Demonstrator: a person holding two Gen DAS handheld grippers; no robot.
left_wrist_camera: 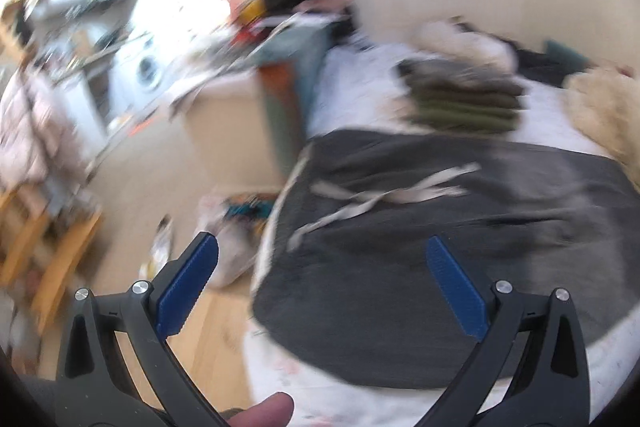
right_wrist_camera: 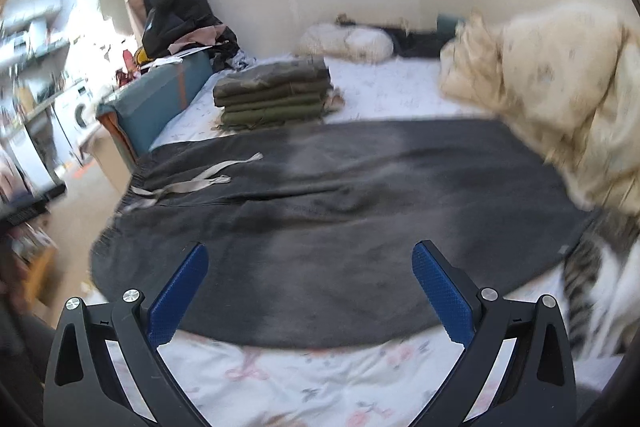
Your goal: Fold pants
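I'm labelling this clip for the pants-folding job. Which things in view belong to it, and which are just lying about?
Belongs to the job:
dark grey pants, spread flat on the bed
left hand-held gripper, open
right hand-held gripper, open

Just lying about:
stack of folded olive clothes
cream blanket
washing machine
floral bedsheet

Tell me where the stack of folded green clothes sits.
In the right wrist view, the green stack sits on the bed left of centre, just behind the grey pants.
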